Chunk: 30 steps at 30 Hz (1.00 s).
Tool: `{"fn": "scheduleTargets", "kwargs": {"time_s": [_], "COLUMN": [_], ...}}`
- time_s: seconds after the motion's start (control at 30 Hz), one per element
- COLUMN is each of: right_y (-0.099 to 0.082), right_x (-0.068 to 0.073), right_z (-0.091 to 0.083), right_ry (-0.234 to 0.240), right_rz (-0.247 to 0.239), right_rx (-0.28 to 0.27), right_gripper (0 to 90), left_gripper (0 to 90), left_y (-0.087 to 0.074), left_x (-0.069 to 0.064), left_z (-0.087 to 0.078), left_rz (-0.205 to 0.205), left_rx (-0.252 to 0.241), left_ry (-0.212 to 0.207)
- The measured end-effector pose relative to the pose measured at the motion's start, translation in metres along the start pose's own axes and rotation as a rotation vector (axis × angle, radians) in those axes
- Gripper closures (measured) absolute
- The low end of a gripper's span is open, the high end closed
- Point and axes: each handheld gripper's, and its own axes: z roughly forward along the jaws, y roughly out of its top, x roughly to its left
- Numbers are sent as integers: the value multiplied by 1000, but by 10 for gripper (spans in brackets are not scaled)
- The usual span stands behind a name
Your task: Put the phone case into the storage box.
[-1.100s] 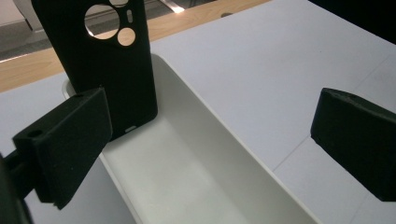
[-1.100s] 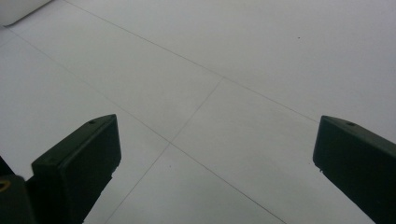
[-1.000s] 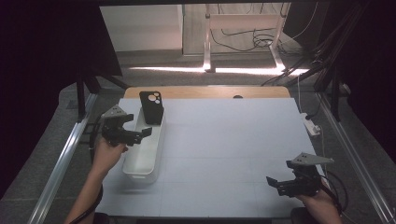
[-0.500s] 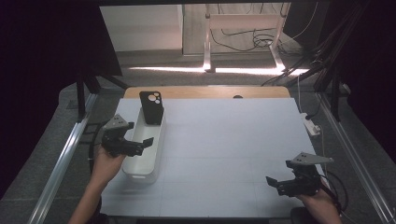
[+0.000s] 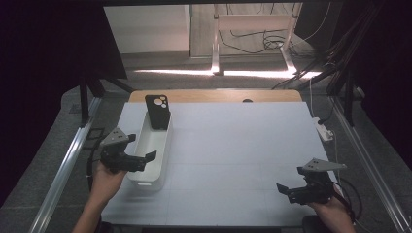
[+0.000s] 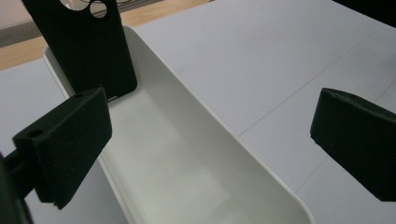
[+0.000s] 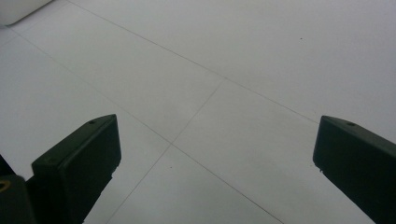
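I hold my left hand-held gripper (image 5: 145,158) wide open over the near end of the white tray (image 5: 145,145), one jaw above its hollow. The black phone case (image 5: 158,111) stands upright in the tray's far end (camera cut-outs at top). My right hand-held gripper (image 5: 284,190), also wide open, sits well apart from the tray on the bench (image 5: 233,145).

Both tongs (image 5: 151,156) (image 5: 282,189) are black, each topped by a grey three-cornered plate, trailing black cables.

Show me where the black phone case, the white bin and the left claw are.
black phone case (image 5: 157,112), high view, middle of its back.
white bin (image 5: 145,178), high view, near rim.
left claw (image 5: 146,159), high view, between its fingertips.
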Motion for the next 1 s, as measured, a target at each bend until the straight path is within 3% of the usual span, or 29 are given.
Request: {"fn": "scheduleTargets", "kwargs": {"time_s": [1.0], "right_y": [0], "right_x": [1], "right_z": [0], "right_ry": [-18], "right_rz": [0], "right_rx": [-4], "right_gripper": [5], "left_gripper": [0], "left_y": [-38], "left_x": [-19], "left_z": [-44], "left_rz": [-30], "left_rx": [-9], "left_ry": [44]}}
